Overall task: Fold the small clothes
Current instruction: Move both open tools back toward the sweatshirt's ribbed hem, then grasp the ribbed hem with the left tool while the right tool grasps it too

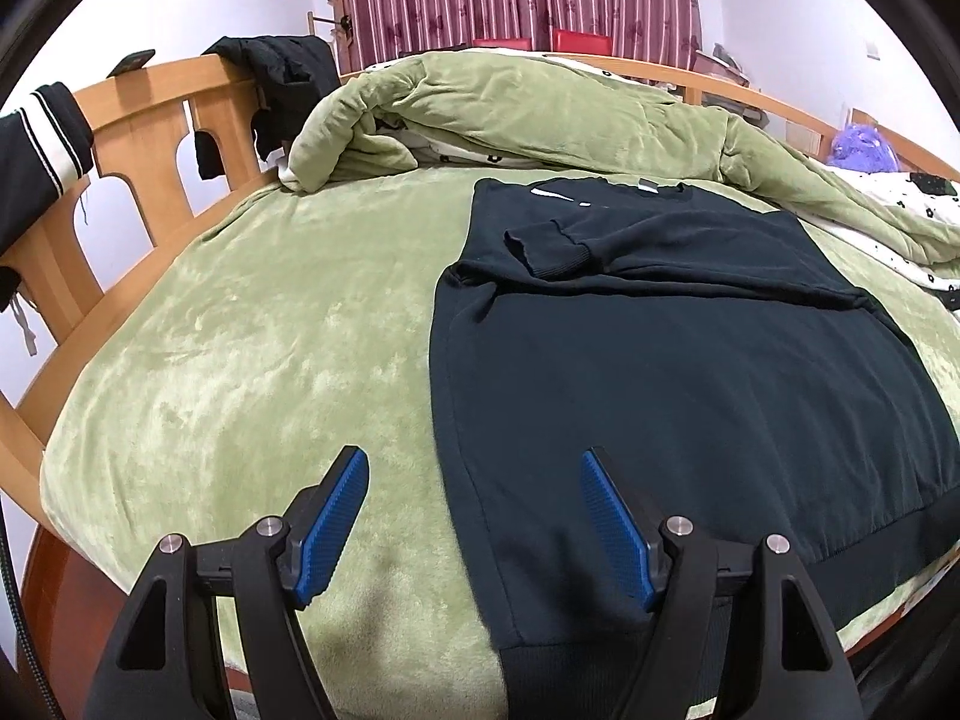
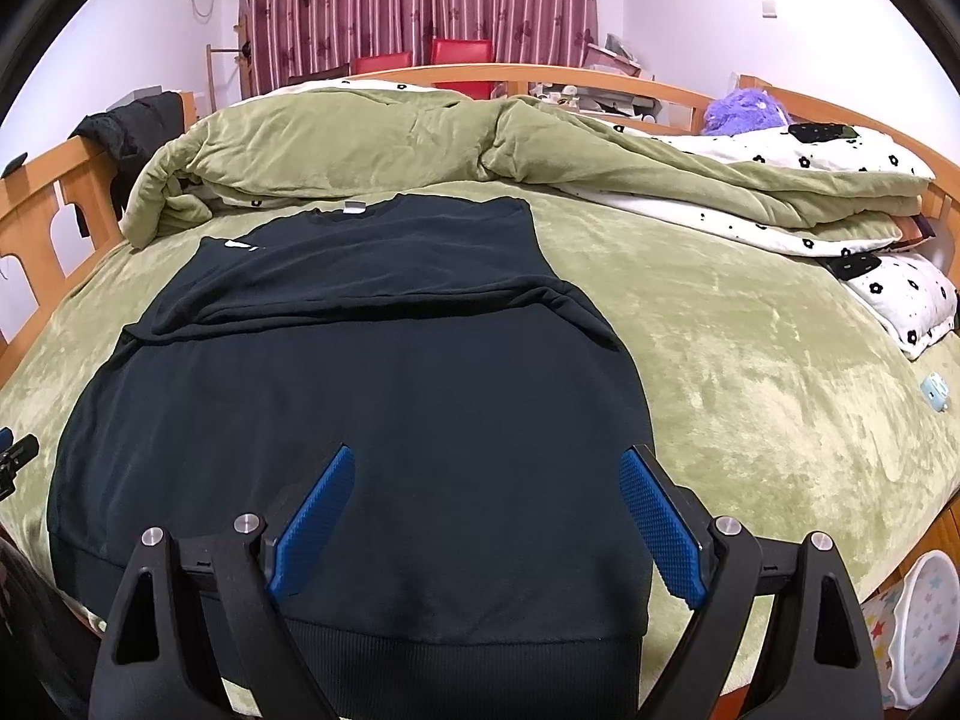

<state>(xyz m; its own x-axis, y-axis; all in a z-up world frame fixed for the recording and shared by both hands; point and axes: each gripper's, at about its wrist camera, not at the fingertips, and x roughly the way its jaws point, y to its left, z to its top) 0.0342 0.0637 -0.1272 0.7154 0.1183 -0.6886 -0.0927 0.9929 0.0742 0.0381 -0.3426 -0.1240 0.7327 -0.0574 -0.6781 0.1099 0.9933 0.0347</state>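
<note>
On the green plush bedspread (image 2: pixel 750 360) lay a black sweatshirt (image 2: pixel 372 396), flat, its long axis running from the ribbed hem at the near bed edge to the collar pointing toward the bunched green quilt (image 2: pixel 372 132). Both sleeves were folded across the chest. Above the hem's left part hung the left gripper (image 1: pixel 474 516), jaws well apart and empty; the right gripper (image 2: pixel 486 516) hung over the hem's right part, jaws wide and empty. Behind stood the wooden bed rail (image 1: pixel 150 120) and maroon curtains (image 2: pixel 420 0)
</note>
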